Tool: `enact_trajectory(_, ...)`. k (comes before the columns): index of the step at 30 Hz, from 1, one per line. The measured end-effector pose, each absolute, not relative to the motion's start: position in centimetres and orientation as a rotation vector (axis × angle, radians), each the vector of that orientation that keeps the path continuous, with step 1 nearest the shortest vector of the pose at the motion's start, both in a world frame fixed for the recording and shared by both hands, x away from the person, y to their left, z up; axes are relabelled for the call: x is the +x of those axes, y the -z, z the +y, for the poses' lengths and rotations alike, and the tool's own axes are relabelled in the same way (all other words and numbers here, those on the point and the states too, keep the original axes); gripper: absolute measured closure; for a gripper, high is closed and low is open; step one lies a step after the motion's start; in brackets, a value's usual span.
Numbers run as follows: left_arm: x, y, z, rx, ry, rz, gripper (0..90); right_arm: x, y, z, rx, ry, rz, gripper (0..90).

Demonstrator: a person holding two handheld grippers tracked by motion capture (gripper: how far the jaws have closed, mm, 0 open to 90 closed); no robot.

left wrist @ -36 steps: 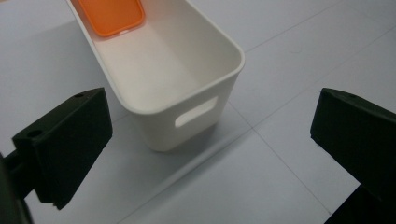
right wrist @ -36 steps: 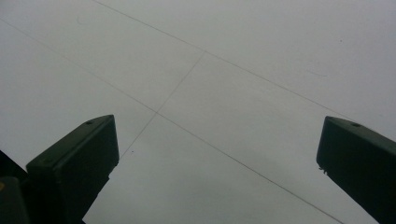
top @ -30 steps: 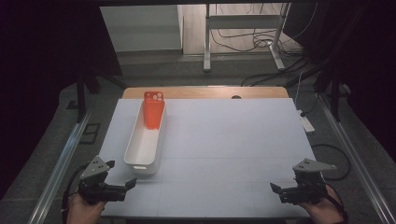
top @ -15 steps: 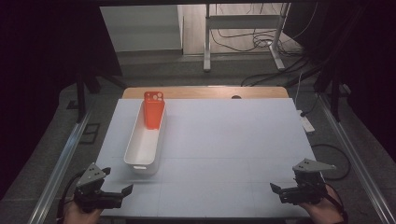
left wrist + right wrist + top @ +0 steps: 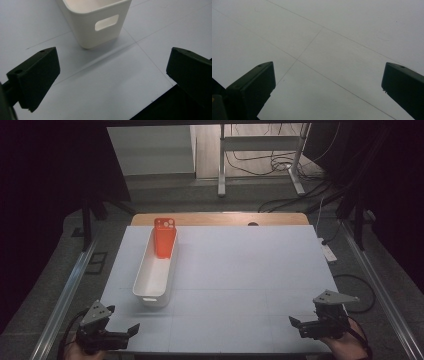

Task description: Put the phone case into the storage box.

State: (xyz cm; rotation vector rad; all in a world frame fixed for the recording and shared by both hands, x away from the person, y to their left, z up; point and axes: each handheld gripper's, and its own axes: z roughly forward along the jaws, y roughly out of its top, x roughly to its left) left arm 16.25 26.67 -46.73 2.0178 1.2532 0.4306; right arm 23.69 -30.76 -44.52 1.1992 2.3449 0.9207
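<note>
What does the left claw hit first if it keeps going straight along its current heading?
Most likely the near end wall of the white bin, the one with the handle slot. The left claw stands open over bare table, the bin a little left of centre; depth is unclear.
</note>
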Motion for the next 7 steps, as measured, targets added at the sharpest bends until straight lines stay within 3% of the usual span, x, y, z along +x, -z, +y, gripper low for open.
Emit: enact_trajectory(7,16.47,46.8,26.58,2.025,-0.417,1.267,0.0,23.76,44.6,-30.77,1.197,-0.915,2.351,0.0)
